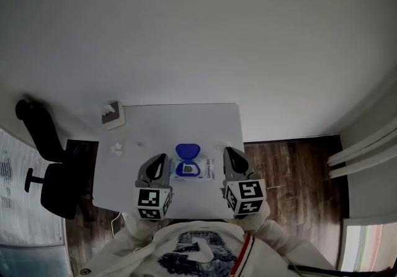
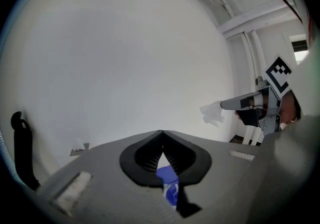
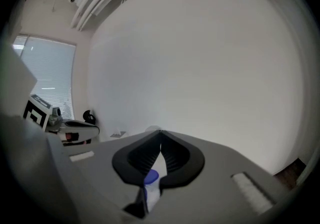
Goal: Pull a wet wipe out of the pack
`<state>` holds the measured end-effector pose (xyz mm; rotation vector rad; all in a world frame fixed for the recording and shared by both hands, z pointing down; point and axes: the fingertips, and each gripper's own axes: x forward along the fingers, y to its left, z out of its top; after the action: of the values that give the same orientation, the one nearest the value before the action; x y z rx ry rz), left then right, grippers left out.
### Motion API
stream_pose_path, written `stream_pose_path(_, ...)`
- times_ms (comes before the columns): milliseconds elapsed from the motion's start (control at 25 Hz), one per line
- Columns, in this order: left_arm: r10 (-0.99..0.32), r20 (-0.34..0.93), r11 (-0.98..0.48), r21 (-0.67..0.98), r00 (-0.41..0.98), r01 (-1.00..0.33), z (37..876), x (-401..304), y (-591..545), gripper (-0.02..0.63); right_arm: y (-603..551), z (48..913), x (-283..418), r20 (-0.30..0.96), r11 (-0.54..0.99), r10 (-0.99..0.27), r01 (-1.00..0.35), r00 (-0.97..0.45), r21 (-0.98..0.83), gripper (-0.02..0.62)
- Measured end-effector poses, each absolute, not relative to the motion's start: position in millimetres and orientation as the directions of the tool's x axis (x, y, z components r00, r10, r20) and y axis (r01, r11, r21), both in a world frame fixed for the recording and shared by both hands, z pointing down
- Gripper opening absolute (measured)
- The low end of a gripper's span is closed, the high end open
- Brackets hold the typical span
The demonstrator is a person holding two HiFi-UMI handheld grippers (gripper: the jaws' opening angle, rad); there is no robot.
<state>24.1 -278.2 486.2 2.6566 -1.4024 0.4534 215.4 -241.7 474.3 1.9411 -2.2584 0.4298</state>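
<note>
The wet wipe pack [image 1: 197, 170] lies on the grey table [image 1: 186, 122] near its front edge, its blue lid [image 1: 187, 150] flipped open. My right gripper [image 1: 228, 151] is raised to the right of the pack. In the left gripper view the right gripper [image 2: 223, 103] is shut on a white wet wipe [image 2: 212, 113] that hangs crumpled from its tips, clear of the pack. My left gripper [image 1: 162, 157] hovers left of the pack; its jaws [image 2: 161, 133] meet at the tips with nothing between them. The blue lid [image 2: 167, 182] shows below them.
A tissue box [image 1: 113, 114] stands at the table's far left corner, and a crumpled white wipe [image 1: 116, 149] lies near the left edge. A black office chair [image 1: 49, 164] stands left of the table. Dark wood floor [image 1: 291, 170] lies to the right.
</note>
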Motion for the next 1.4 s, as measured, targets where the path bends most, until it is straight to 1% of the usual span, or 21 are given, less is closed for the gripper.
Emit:
stream_pose_path(200, -0.805, 0.291, -0.551, -0.045, 0.516, -0.833, 472.1, 35.4, -257.4, 0.005, -229.1, 469.5, 218.9, 0.260, 0.185, -0.941, -0.972, -0.218, -0.144, 0.008)
stream_pose_path(440, -0.796, 0.266, -0.574, -0.042, 0.544, -0.818, 459.3, 40.6, -240.5, 0.005, -204.7, 461.1, 217.3, 0.250, 0.167, -0.947, -0.975, -0.200, -0.147, 0.008)
stream_pose_path(600, -0.778, 0.244, -0.604, -0.037, 0.578, -0.797, 454.6, 35.5, -223.7, 0.005, -182.7, 458.3, 209.7, 0.248, 0.134, -0.955, -0.983, -0.162, -0.125, 0.008)
stream_pose_path(1080, -0.720, 0.194, -0.679, 0.000, 0.666, -0.734, 454.2, -48.1, -137.2, 0.005, -76.9, 437.6, 127.1, 0.176, -0.008, -0.984, -0.997, -0.005, -0.071, 0.008)
stream_pose_path(1400, -0.677, 0.162, -0.726, 0.009, 0.718, -0.687, 452.5, -93.8, -65.9, 0.005, 6.7, 433.4, 77.2, 0.168, -0.085, -0.983, -0.995, 0.075, -0.050, 0.008)
